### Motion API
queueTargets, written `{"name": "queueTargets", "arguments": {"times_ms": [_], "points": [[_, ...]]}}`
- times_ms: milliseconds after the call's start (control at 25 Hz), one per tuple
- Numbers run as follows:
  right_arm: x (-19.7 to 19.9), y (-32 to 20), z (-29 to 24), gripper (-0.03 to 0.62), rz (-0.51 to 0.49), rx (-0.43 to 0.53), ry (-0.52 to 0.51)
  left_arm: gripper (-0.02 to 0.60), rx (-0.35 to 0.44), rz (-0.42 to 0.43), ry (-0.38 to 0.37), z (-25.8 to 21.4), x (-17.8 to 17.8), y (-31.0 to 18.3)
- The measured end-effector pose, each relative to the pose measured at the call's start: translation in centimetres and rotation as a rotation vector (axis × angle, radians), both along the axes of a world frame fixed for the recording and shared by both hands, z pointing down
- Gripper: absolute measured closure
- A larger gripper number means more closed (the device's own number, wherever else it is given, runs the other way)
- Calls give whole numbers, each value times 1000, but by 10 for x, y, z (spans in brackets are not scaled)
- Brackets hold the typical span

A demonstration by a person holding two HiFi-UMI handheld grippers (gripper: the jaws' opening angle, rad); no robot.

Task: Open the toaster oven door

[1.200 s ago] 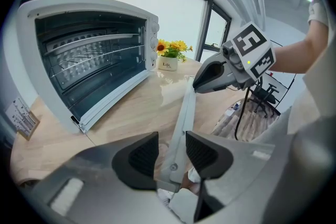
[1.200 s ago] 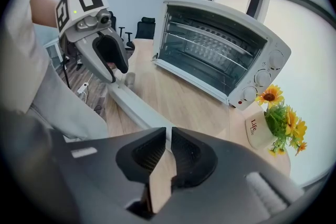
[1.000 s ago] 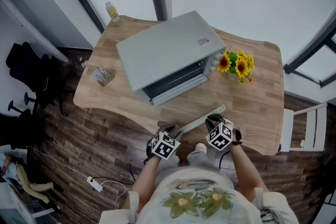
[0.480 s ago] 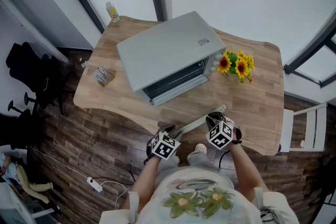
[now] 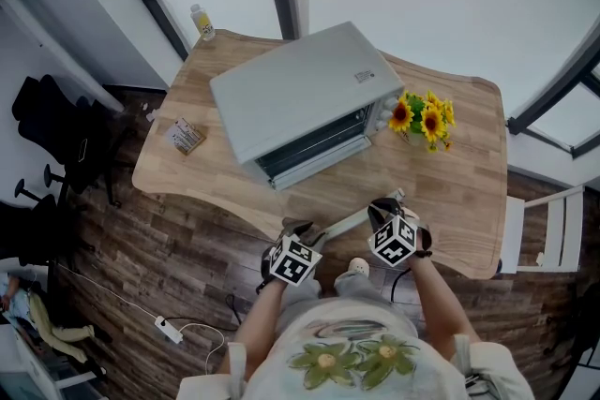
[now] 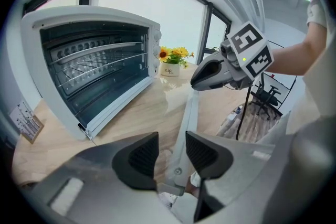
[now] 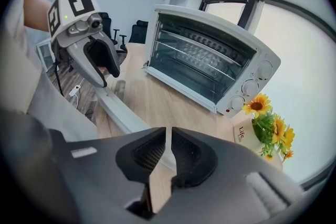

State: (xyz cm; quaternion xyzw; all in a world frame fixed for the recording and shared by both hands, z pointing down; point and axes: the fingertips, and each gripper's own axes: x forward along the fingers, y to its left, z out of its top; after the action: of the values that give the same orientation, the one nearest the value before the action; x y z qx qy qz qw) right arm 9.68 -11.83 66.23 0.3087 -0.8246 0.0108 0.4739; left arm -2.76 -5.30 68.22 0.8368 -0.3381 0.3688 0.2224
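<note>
The grey toaster oven (image 5: 300, 94) stands on the wooden table (image 5: 450, 192), its front open and its wire racks showing in the left gripper view (image 6: 94, 65) and the right gripper view (image 7: 210, 60). Its door, a long pale bar (image 5: 352, 218) seen edge-on, is off the oven, held over the table's front edge between both grippers. My left gripper (image 5: 298, 229) is shut on one end of the bar (image 6: 189, 113). My right gripper (image 5: 381, 209) is shut on the other end, with a thin clear edge between its pads (image 7: 152, 152).
A pot of sunflowers (image 5: 422, 117) stands right of the oven. A small bottle (image 5: 198, 21) sits at the table's far left corner and a small box (image 5: 185, 135) lies at its left side. A white chair (image 5: 553, 229) stands right, black chairs (image 5: 56, 145) left.
</note>
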Motion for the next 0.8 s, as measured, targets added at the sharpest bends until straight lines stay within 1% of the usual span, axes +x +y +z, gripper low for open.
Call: {"name": "queueTargets", "arguments": {"times_ms": [80, 160, 280, 480, 600, 800], "points": [[-1, -3, -6, 559, 10, 22, -18, 423, 20, -18, 10, -6, -1, -4], [-3, -6, -13, 580, 21, 47, -43, 428, 46, -37, 23, -13, -2, -9], [-6, -9, -27, 592, 45, 78, -93, 456, 103, -60, 45, -30, -2, -18], [-14, -13, -59, 592, 94, 125, -212, 523, 203, -113, 110, -62, -2, -35], [-19, -14, -80, 594, 128, 146, -294, 578, 278, -145, 159, -90, -2, -44], [-26, -13, -115, 594, 180, 168, -438, 578, 365, -176, 242, -129, 0, -53]]}}
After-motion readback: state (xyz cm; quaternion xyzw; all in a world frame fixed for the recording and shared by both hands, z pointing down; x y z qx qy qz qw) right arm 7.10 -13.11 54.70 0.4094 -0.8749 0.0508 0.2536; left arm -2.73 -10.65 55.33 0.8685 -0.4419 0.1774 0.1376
